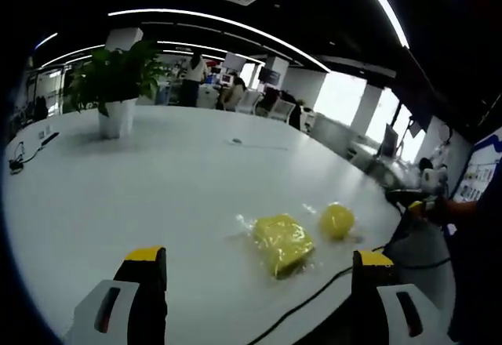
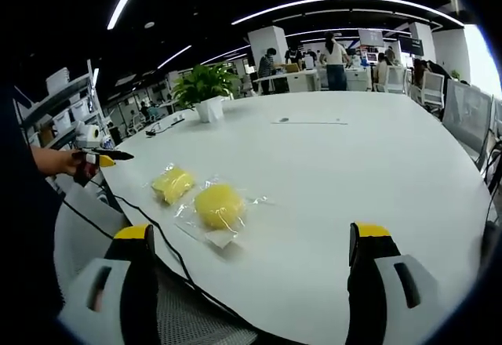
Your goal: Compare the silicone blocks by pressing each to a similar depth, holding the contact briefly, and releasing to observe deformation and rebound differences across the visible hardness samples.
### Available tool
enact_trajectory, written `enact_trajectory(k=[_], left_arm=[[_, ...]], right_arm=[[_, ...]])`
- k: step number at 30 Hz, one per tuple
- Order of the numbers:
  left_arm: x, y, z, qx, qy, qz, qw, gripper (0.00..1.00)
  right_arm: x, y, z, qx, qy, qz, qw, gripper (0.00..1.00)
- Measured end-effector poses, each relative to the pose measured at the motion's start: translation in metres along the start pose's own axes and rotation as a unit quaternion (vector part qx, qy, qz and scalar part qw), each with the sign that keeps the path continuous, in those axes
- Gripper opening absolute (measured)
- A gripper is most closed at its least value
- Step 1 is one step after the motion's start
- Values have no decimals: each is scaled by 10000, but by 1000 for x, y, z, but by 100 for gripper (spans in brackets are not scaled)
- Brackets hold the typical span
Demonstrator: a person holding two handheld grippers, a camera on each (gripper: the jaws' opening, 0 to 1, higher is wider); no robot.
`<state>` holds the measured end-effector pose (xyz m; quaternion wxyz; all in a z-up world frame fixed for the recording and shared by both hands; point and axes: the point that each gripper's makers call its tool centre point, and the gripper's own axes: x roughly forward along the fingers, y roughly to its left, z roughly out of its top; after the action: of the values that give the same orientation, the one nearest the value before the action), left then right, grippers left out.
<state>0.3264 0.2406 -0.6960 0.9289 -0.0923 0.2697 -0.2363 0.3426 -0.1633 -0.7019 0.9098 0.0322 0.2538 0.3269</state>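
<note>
While both tongs, left gripper (image 1: 259,274) and right gripper (image 2: 255,251), stand released, two bagged yellow silicone blocks (image 2: 219,205) (image 2: 172,183) lie at ten o'clock on white table (image 2: 353,165).

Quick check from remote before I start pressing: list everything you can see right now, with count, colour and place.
silicone blocks: two, yellow, in clear wrap, side by side near the table edge; the second lies beside it.
table: one, white, large.
potted plant: one, green in a white pot, far side of the table.
cable: one, black, along the near table edge.
chairs: several, pale, beyond the table.
people: a few, standing in the background.
left tool: open, yellow tips, short of the blocks.
right tool: open, yellow tips, short of the blocks.
</note>
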Motion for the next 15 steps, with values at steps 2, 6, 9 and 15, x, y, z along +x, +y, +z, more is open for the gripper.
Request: enact_trajectory(k=[2, 6, 9, 15], left_arm=[[0, -2, 2, -76, -45, -48, 10000, 100], [1, -3, 4, -79, -58, -54, 9999, 100], [3, -2, 3, -228, -87, -63, 9997, 100], [6, -6, -4, -152, -17, -99, 9998, 100]], right_arm=[[1, 0, 0, 1, 1, -7, 10000, 96], [2, 1, -2, 29, 15, -27, 10000, 96], [2, 3, -2, 50, 24, -3, 10000, 96], [-4, 3, -2, -3, 40, -2, 10000, 96]])
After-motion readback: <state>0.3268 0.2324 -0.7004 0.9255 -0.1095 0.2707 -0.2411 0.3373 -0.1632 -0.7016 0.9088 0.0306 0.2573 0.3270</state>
